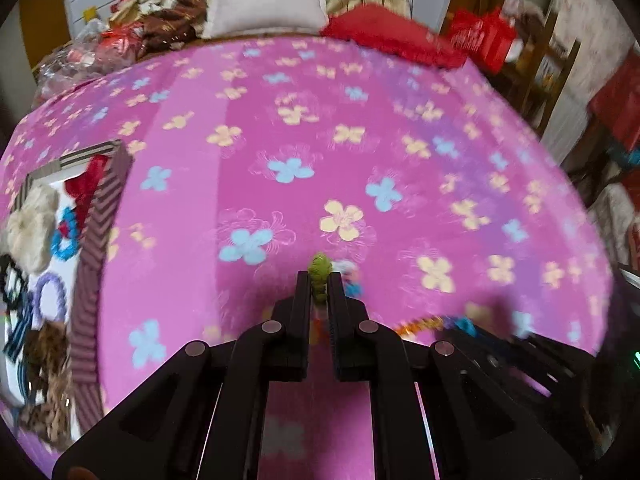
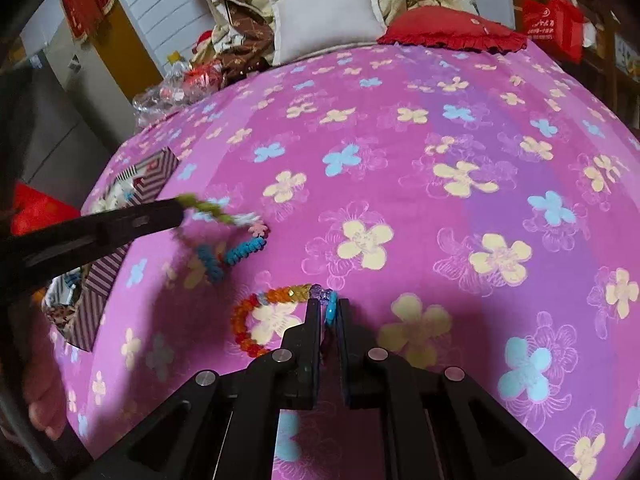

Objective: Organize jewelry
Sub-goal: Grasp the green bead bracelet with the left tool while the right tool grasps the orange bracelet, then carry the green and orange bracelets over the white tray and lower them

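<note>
Left gripper is pinched shut on the green stretch of a multicoloured coil bracelet; in the right wrist view, centre left, the loop dangles blurred from its tip, above the bedspread. Right gripper is clamped on the blue and purple end of a beaded bracelet, whose orange and red beads lie in a ring on the cloth just left of its fingers. The striped box, at the left edge of the left wrist view, already holds hair ties and scrunchies. Judgement: both pieces are light and limp; the coil will stretch and swing, the faceted beads look slippery. Best grip is across the strand, between beads.
</note>
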The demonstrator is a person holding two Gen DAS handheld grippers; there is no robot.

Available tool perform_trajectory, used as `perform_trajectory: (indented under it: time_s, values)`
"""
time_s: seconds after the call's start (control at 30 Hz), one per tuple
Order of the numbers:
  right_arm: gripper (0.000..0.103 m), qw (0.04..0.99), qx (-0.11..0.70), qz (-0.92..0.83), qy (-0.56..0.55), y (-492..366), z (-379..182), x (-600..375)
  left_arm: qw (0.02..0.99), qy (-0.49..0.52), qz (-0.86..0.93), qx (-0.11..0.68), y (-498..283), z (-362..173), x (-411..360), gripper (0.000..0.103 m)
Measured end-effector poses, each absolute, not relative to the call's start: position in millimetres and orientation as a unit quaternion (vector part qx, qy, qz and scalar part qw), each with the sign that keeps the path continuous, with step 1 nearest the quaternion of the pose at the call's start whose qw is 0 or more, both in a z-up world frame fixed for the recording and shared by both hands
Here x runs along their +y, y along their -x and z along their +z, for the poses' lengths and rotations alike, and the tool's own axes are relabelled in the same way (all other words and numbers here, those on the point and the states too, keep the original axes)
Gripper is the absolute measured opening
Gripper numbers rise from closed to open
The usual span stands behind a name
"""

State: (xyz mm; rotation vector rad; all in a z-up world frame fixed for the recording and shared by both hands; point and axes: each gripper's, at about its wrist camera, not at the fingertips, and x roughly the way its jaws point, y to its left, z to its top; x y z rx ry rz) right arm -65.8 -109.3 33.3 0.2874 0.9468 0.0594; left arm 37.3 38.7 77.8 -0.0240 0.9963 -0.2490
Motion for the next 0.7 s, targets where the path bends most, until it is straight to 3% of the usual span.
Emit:
perform_trajectory:
  time_s: [0.37,0.7]
  values:
    - [0.007,0.878,0.419,0.089,-0.214,85.4,58.6,-116.2,0.895,0.058,-0.112,0.427,51.7,132.9,74.1,0.007]
    - [0.007,0.896,0.398,0.075,-0.185,106.8,71.7,-109.1,0.907,0.067,-0.093,0.404,91.6,150.7,93.6,0.007]
